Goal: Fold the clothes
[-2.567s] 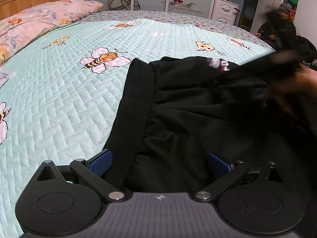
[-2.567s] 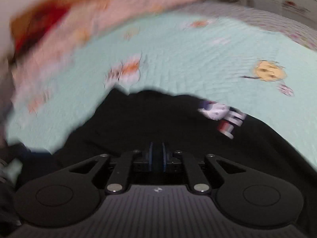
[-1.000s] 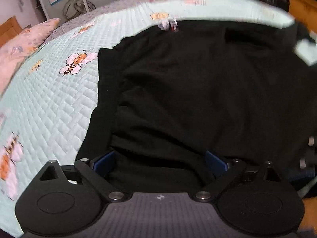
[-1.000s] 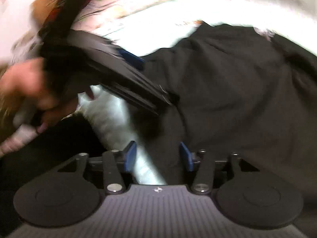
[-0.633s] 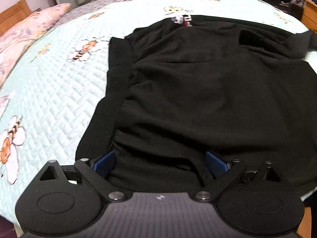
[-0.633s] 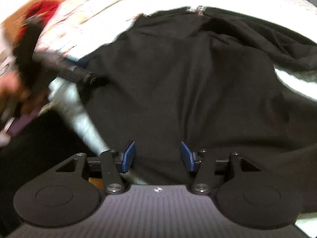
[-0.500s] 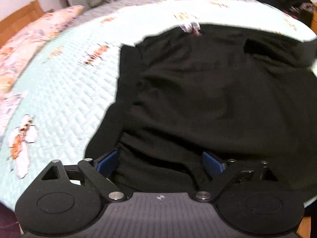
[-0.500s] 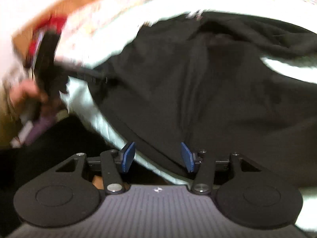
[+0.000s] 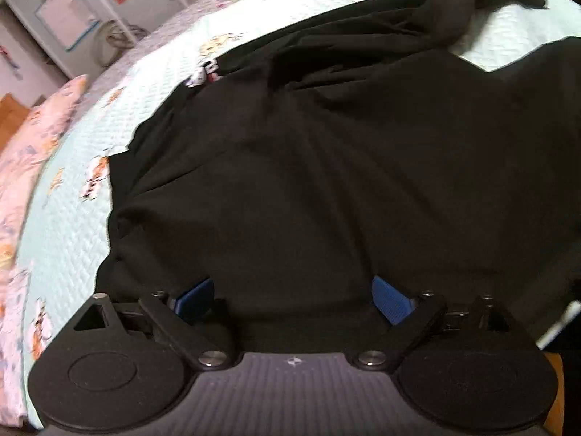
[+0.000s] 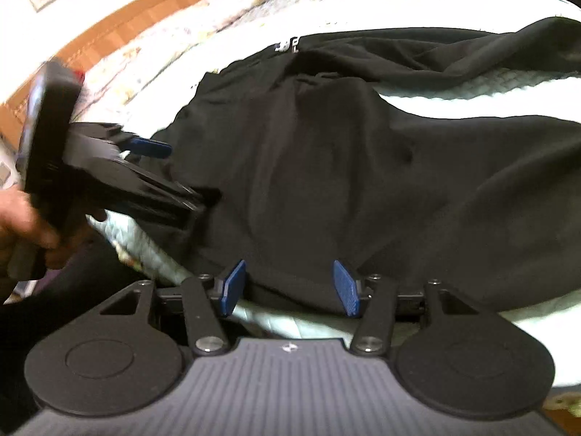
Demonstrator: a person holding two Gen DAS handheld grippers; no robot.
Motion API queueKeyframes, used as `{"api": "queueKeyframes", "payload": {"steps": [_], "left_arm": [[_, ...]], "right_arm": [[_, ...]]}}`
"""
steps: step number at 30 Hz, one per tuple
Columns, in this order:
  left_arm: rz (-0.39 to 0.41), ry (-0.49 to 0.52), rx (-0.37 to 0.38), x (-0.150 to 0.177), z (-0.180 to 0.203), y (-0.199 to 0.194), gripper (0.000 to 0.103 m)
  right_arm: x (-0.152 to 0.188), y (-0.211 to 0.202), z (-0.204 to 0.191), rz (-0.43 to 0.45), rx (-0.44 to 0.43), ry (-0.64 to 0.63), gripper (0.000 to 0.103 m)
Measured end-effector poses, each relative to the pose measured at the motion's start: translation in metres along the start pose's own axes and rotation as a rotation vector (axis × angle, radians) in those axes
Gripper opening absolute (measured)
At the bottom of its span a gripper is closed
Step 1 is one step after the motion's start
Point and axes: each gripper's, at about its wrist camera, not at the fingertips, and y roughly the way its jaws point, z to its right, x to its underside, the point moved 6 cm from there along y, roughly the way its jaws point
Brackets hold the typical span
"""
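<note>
A black sweatshirt with a small white and red logo lies spread on the bed, one sleeve trailing off to the far right. My left gripper hovers at its near edge. Its jaws are opening, black cloth lies between the blue pads, and neither pad presses on it. In the right wrist view a hand holds that left gripper against the sweatshirt's left edge. My right gripper is open, its pads either side of the near hem.
The mint quilted bedspread with bee prints shows at the left and far right. A floral pillow and a wooden headboard lie at the left, a white wardrobe behind. The bed's near edge runs just under the right gripper.
The left wrist view has swung right along the hem, so the sweatshirt now fills it. In the right wrist view the left gripper has closed in on the sweatshirt's left edge.
</note>
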Motion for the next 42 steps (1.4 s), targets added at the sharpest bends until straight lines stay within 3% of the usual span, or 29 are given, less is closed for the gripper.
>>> {"api": "queueKeyframes", "payload": {"steps": [4,7,9,11,13,17,22,27,34,42], "left_arm": [[-0.056,-0.090,0.022,-0.002,-0.008,0.005,0.098],[-0.073,-0.109,0.027,0.002,-0.007,0.002,0.094],[-0.079,-0.109,0.036,0.001,-0.004,0.001,0.088],[-0.084,-0.116,0.054,0.000,-0.002,0.001,0.077],[-0.089,-0.123,0.075,-0.002,0.000,0.001,0.070],[-0.093,-0.119,0.080,-0.003,0.001,0.002,0.070],[-0.096,-0.129,0.080,-0.003,-0.002,0.004,0.078],[-0.104,-0.150,0.092,-0.002,-0.007,0.006,0.082],[-0.103,-0.162,0.104,-0.001,-0.010,0.009,0.087],[-0.106,-0.174,0.114,0.000,-0.012,0.010,0.090]], "right_arm": [[-0.020,-0.033,0.012,0.089,0.048,-0.016,0.057],[-0.043,-0.042,0.018,0.169,0.118,-0.079,0.069],[-0.039,-0.028,0.030,0.118,0.191,-0.114,0.073],[-0.017,-0.011,0.045,-0.021,0.251,-0.124,0.072],[0.004,-0.012,0.048,-0.061,0.257,-0.152,0.072],[0.007,-0.034,0.046,-0.050,0.251,-0.123,0.063],[-0.035,-0.049,0.052,0.125,0.302,-0.095,0.064],[-0.011,-0.013,0.075,-0.023,0.371,-0.043,0.065],[-0.001,-0.029,0.062,-0.016,0.358,-0.039,0.065],[-0.032,-0.018,0.036,0.068,0.303,-0.084,0.069]]}}
